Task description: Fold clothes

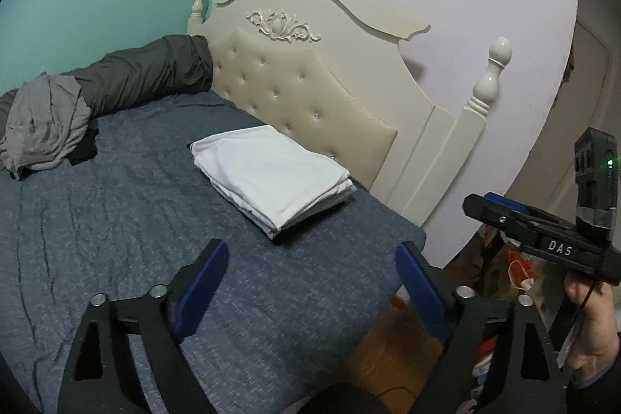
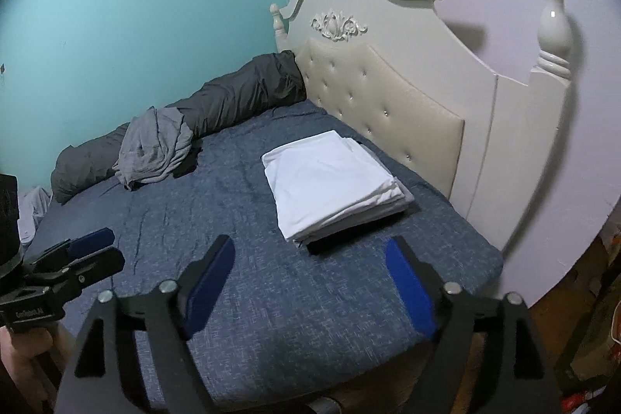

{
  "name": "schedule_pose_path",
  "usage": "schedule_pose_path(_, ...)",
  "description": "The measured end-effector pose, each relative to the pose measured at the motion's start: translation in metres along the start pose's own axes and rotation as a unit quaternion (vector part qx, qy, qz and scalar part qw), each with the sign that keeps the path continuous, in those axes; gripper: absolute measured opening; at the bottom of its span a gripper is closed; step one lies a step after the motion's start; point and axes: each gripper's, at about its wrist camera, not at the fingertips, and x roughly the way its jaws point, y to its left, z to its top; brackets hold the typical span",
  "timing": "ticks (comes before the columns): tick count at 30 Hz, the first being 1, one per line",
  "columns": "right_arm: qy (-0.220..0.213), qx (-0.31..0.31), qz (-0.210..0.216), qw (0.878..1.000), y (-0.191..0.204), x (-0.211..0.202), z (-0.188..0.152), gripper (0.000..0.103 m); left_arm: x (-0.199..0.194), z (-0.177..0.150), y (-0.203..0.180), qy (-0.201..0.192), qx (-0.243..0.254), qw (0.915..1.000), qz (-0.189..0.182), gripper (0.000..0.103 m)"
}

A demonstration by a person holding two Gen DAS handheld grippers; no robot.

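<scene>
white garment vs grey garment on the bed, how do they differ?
The white garment is folded into a flat rectangle; the grey garment is a crumpled heap. The white one tops a neat stack near the headboard; the grey one lies partly on the dark rolled bedding by the teal wall. Both rest on the blue bedspread, clear of either gripper.

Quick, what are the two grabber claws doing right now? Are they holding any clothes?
Left gripper: open, holding nothing.
Right gripper: open, holding nothing.
The folded white clothes lie on the bed, untouched.
</scene>
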Motion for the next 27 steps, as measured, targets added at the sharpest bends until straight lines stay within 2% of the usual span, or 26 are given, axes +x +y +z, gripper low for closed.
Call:
schedule_pose_path(5, -0.008, -0.001, -0.005, 1.000, 0.002, -0.012, -0.008, 0.086, -0.011, -0.008, 0.000, -0.001, -0.006, 1.0000, 0.005, 0.102)
schedule_pose_path(14, -0.025, -0.005, -0.007, 1.000, 0.014, -0.032, -0.031, 0.098, -0.030, -0.022, -0.001, -0.011, -0.016, 0.9993, 0.032, 0.103)
schedule_pose_path(27, -0.045, -0.005, -0.011, 0.999, 0.023, -0.054, -0.056, 0.101, -0.048, -0.036, -0.016, -0.009, -0.006, 0.9990, 0.044, 0.103)
